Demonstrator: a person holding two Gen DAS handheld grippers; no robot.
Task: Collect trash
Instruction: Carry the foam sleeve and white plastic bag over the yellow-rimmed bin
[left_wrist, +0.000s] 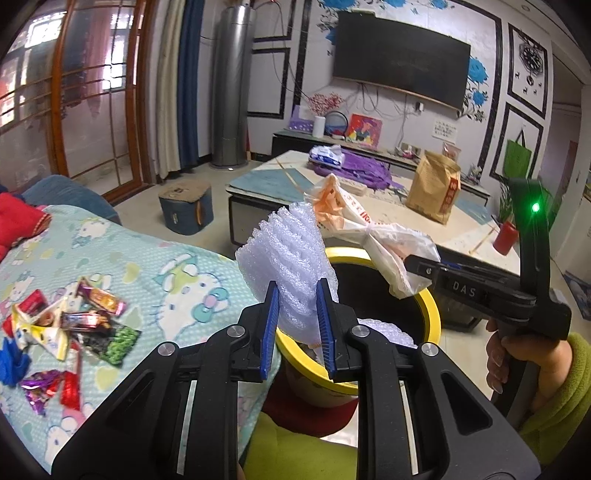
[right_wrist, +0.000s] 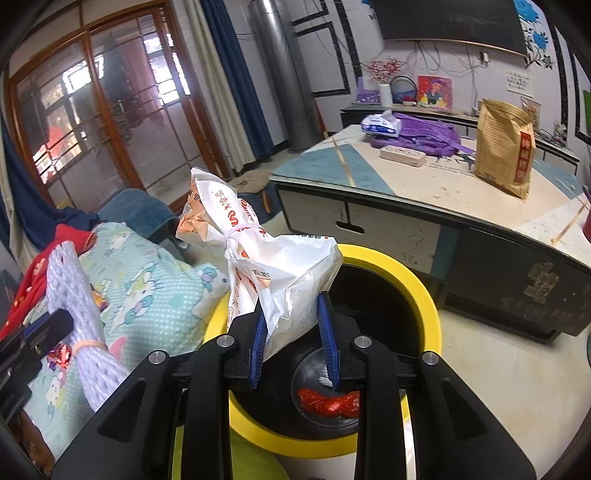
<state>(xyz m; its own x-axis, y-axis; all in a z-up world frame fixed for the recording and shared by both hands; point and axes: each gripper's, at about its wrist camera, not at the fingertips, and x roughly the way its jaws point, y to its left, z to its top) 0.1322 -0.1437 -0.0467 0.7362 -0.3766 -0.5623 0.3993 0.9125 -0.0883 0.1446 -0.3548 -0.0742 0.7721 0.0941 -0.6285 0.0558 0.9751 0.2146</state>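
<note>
My left gripper (left_wrist: 297, 295) is shut on a white foam net sleeve (left_wrist: 288, 254), held up over the near rim of a yellow trash bin (left_wrist: 432, 314). My right gripper (right_wrist: 291, 314) is shut on a tied white and orange plastic bag (right_wrist: 255, 254) above the same yellow trash bin (right_wrist: 421, 291). In the left wrist view the right gripper (left_wrist: 415, 264) comes in from the right with the plastic bag (left_wrist: 354, 218). Something red (right_wrist: 328, 402) lies at the bin's dark bottom. The foam sleeve (right_wrist: 79, 295) shows at the left of the right wrist view.
Several snack wrappers (left_wrist: 70, 332) lie on the cartoon-print blanket (left_wrist: 177, 273) to the left. A low coffee table (right_wrist: 454, 192) behind the bin bears a brown paper bag (right_wrist: 504, 144) and a purple backpack (right_wrist: 421, 134). A blue stool (left_wrist: 186, 210) stands on the floor.
</note>
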